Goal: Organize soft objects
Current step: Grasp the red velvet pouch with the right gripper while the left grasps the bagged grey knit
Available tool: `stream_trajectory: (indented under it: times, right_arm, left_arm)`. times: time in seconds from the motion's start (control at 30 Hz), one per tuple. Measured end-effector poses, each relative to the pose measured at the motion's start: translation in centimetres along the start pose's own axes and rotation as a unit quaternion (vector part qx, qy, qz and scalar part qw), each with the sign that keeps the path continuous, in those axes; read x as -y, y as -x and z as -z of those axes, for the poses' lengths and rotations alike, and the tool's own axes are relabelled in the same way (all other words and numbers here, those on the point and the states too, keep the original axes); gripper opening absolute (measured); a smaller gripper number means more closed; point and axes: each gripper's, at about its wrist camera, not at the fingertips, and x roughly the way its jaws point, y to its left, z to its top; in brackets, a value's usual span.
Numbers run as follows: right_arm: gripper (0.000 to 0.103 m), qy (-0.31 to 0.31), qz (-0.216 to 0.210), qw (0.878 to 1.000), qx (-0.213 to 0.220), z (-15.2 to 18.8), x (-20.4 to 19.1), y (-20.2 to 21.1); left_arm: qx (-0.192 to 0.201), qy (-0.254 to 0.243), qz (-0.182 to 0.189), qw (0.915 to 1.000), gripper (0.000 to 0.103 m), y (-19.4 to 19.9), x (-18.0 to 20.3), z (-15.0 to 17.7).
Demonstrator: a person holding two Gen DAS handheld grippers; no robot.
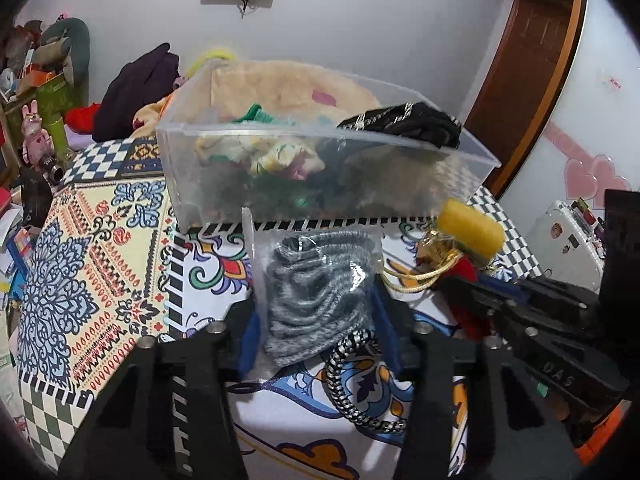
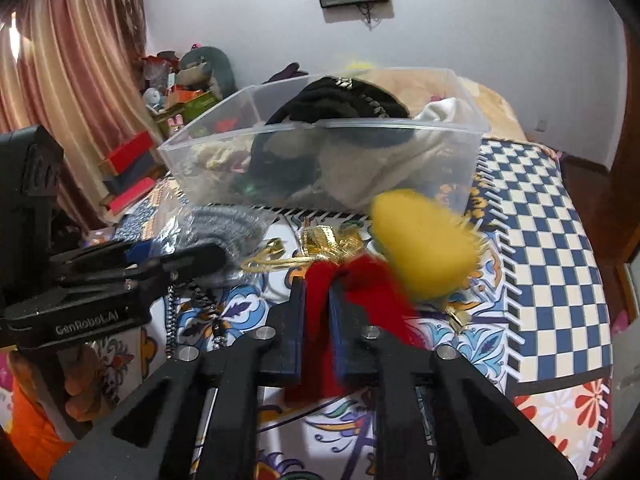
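Observation:
A clear plastic bin (image 1: 208, 168) stands on the patterned bedspread and holds several soft items, with a black knit piece (image 1: 420, 122) over its rim. My left gripper (image 1: 316, 308) is shut on a bagged grey knit item (image 1: 316, 292), held just above the bed in front of the bin. My right gripper (image 2: 318, 292) is shut on the red fabric (image 2: 320, 280) of a soft toy with a yellow plush part (image 2: 424, 248) and gold cords (image 2: 320, 240). The bin also shows in the right wrist view (image 2: 440, 128), and so does the grey item (image 2: 228, 220).
A black-and-white braided cord (image 1: 352, 384) lies on the bed under the left gripper. Clothes and plush toys (image 1: 136, 88) pile behind the bin. Boxes and clutter (image 1: 44, 92) stand at the far left. A wooden headboard (image 1: 524, 64) rises at the right.

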Motion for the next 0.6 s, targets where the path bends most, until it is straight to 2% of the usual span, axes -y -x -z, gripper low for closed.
stream_trajectory:
  times: [0.07,0.37,0.6]
  right_arm:
    - [0.009,0.005,0.005,1.0,0.002,0.1,-0.1,0.1]
    - [0.009,0.009,-0.001,0.999,0.042,-0.6,-0.4,2.7]
    - [0.009,0.016,-0.011,0.996,0.088,-2.1,-0.8,5.6]
  left_arm:
    - [0.009,-0.002,0.001,1.0,0.038,0.6,0.0,-0.1]
    - [0.052,0.001,0.004,0.9986,0.037,3.7,-0.2,-0.6]
    - [0.102,0.004,-0.003,0.9948,0.037,7.0,-0.5,-1.9]
